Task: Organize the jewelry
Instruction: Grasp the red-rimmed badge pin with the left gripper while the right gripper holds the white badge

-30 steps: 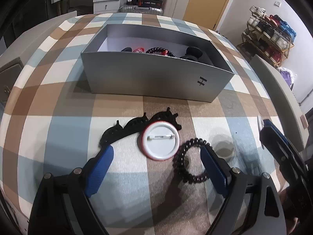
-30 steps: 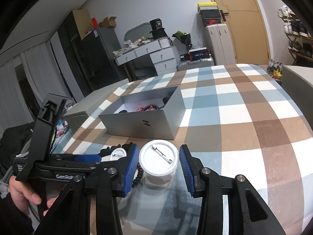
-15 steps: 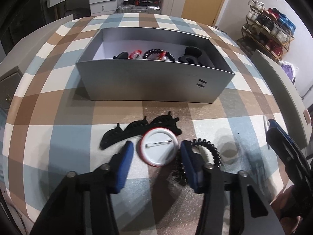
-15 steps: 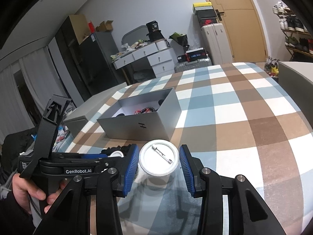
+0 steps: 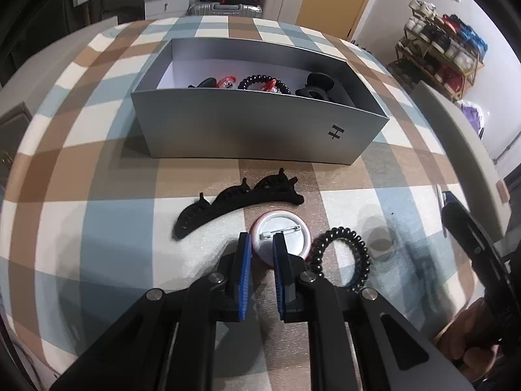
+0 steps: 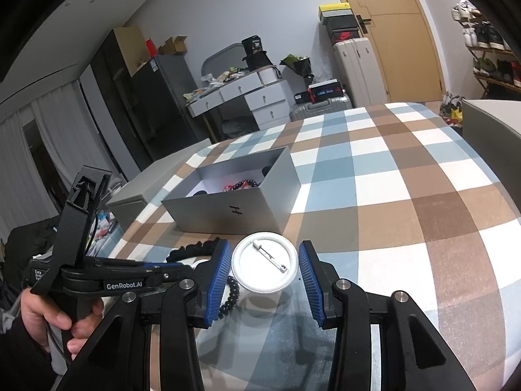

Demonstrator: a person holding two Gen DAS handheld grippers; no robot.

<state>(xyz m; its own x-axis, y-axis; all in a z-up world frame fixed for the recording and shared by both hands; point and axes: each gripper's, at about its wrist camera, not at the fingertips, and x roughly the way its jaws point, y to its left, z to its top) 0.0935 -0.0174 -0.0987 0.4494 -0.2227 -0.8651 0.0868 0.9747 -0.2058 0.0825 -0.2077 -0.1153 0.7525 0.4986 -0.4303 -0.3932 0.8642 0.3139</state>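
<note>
A pin badge with a red rim (image 5: 288, 238) lies back-up on the checked tablecloth. My left gripper (image 5: 261, 239) points down at it, shut on its near left part by the pin's end. A black wavy hair clip (image 5: 234, 203) lies just beyond, and a black coil hair tie (image 5: 342, 260) touches the badge's right side. My right gripper (image 6: 264, 246) is shut on a second, white pin badge (image 6: 265, 267) and holds it above the cloth. The grey box (image 5: 254, 130) stands open behind.
Inside the box lie a dark bead bracelet (image 5: 263, 83), a black claw clip (image 5: 319, 89) and small red pieces. A hand (image 6: 42, 312) holds the left gripper's handle. The tablecloth (image 6: 407, 195) stretches right of the box. Drawers and suitcases stand beyond the table.
The left jaws went from wide open to shut at the red-rimmed badge, which slid a little to the right. The right gripper kept still with the white badge.
</note>
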